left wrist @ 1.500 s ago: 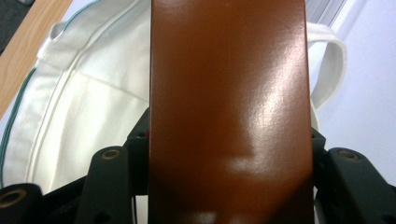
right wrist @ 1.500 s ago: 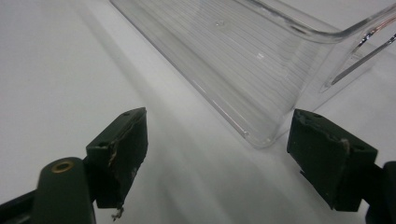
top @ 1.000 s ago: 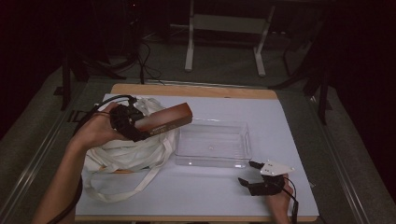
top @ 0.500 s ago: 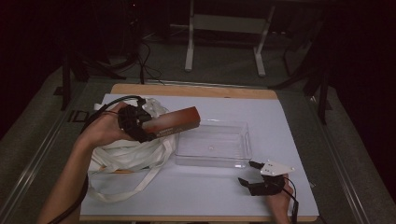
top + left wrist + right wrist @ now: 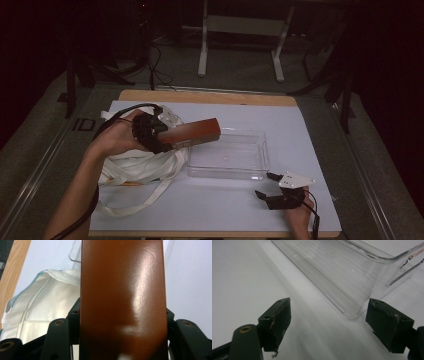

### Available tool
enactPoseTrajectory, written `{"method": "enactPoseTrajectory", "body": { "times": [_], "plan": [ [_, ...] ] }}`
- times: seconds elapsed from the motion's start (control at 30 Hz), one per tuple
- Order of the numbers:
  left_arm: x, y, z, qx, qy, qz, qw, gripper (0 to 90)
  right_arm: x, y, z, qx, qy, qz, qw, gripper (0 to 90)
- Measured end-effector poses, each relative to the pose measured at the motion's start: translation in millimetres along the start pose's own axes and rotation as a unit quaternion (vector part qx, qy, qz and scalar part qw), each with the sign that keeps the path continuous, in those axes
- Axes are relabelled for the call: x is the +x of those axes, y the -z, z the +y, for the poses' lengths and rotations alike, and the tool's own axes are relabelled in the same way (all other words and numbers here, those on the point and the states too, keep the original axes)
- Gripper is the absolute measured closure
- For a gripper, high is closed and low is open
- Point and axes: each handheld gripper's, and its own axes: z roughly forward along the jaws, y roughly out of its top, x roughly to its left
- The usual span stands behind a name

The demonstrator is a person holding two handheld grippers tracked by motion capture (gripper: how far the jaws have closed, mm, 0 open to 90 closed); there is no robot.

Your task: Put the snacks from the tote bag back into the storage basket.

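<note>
Box: I hold a long brown box (image 5: 192,134) in my left gripper (image 5: 159,138), clamped at one end, above the white cloth bag (image 5: 135,165), its far end over the clear tray (image 5: 230,155).
Handling: stiff, glossy, probably slippery; a grip nearer mid-length would steady it.
Right gripper (image 5: 274,186): jaws wide apart, empty, resting near the tray's corner.

Long brown box (image 5: 192,134) — glossy, clamped lengthwise, raised over clear tray's (image 5: 250,172) edge

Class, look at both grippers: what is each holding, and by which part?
The left gripper grips the brown box by one end, across its sides. The right gripper holds nothing.
</note>
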Motion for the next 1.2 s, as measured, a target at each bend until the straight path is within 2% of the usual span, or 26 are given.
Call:
{"method": "enactPoseTrajectory", "body": {
  "times": [0.43,0.6,0.83,0.93,1.2],
  "plan": [
    [-2.6,-5.3,7.6,-0.002,-0.016,-0.017,0.9997,43.9,0.1,0.0,0.0,0.000,0.000,0.000,1.0000,20.4],
    [-4.7,-6.5,11.1,-0.001,-0.032,-0.024,0.9992,43.9,0.1,0.0,0.0,0.000,-0.001,0.000,1.0000,20.4],
    [-5.2,-9.5,15.5,-0.005,-0.041,-0.029,0.9987,43.9,0.3,0.1,0.0,0.000,-0.001,0.000,1.0000,20.4],
    [-6.6,-11.2,17.4,-0.005,-0.053,-0.033,0.9980,43.8,0.3,0.2,0.0,-0.001,-0.001,0.000,1.0000,20.4],
    [-7.2,-14.4,21.7,-0.008,-0.058,-0.040,0.9975,43.8,0.2,0.7,-0.2,-0.003,-0.002,0.000,1.0000,20.4]
  ]
}}
